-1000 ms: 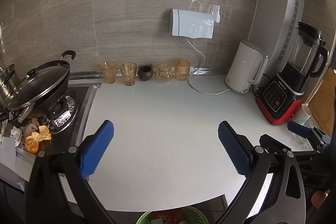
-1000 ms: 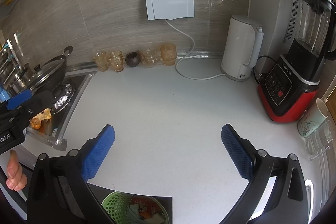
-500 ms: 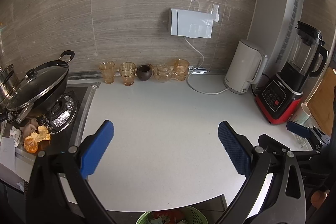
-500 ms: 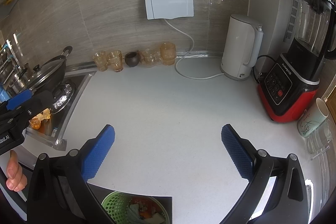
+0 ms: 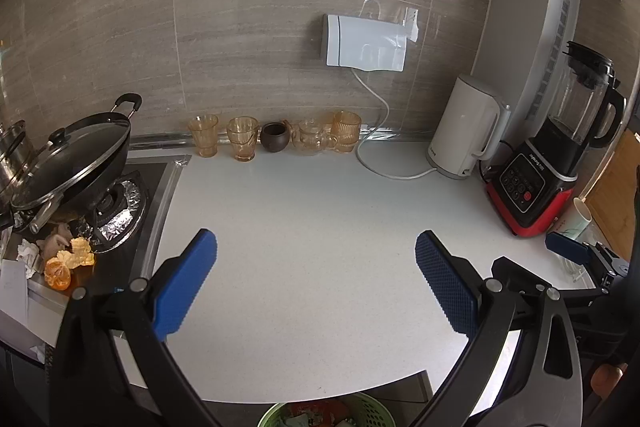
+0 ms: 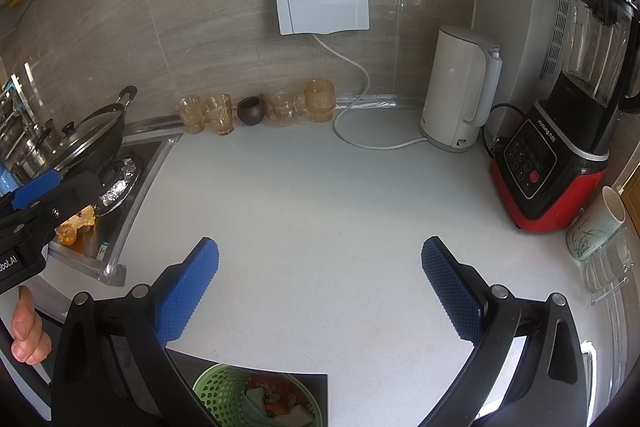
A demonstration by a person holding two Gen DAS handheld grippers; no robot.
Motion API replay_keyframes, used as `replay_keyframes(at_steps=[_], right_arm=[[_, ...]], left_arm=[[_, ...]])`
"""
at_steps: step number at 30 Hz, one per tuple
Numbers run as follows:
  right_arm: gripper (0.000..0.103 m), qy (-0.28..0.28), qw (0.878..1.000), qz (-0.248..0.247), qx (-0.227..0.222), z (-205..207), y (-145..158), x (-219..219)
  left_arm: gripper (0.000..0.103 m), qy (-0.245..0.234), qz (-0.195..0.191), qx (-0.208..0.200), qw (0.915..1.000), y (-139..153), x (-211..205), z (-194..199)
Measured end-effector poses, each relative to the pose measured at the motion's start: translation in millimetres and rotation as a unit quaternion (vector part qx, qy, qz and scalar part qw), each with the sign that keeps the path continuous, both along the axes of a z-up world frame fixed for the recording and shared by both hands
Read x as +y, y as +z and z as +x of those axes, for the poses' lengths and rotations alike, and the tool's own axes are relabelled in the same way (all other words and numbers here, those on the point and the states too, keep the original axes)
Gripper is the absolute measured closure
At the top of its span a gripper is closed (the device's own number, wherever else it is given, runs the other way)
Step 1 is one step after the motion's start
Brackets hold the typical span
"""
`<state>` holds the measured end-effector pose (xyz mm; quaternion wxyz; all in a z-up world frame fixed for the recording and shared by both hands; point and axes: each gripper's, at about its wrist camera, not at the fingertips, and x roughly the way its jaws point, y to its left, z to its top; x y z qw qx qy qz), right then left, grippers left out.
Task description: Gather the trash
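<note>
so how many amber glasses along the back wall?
3. Two stand side by side left of the dark pot: amber glasses and. A third, ribbed, is at the row's right end.

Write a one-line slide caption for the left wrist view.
Open left gripper above a bare white countertop, orange peels by the stove, green trash basket below.

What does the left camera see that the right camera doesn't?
Only the left view shows crumpled white tissue beside the orange peels, plus the right tongs' blue tip. Only the right view shows a thumb, the left tongs' blue tip, and glasses on a rack. Both show the green trash basket, wok, kettle and blender.
</note>
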<state>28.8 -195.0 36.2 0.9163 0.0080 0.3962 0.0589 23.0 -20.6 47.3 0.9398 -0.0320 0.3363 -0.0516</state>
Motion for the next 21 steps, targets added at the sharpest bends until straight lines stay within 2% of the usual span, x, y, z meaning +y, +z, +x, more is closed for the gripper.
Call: replay_keyframes(at_steps=[13, 17, 21], right_arm=[[0.002, -0.001, 1.000, 0.003, 0.007, 1.8, -5.1, -1.2], [0.002, -0.002, 1.000, 0.005, 0.007, 1.7, -5.5, -2.1], [0.002, -0.003, 1.000, 0.007, 0.008, 1.4, -5.9, -3.0]], left_arm=[[0.008, 0.001, -0.007, 0.005, 1.0000, -5.0, -0.1, 4.9], [0.008, 0.008, 0.008, -0.007, 0.9999, -5.4, -2.2, 4.4], [0.008, 0.012, 0.005, -0.005, 0.9999, -6.1, -1.6, 6.3]])
